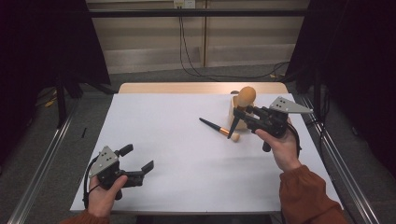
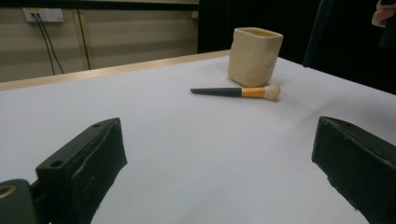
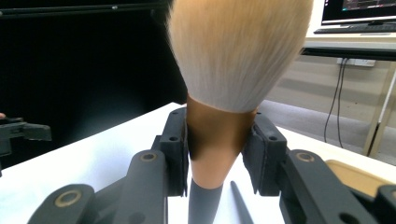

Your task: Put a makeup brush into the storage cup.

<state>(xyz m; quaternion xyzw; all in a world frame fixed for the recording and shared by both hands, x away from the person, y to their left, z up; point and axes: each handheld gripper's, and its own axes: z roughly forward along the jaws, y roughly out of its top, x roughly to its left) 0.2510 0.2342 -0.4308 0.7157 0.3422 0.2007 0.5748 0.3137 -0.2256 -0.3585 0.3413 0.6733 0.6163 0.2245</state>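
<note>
Right gripper [image 1: 243, 113] clamps the copper collar of a big brush [image 3: 223, 93], bristles up, handle hanging down, raised at the far right of the table [image 1: 187, 186] beside the cream holder [image 2: 254, 55]. Both pads [image 3: 178, 154] press on the collar. Left gripper [image 1: 138, 163] hovers at the near left corner with its jaws spread wide and nothing between them. A small brush [image 2: 236, 92] lies flat on the white top just left of the holder, bristles toward the near side.
</note>
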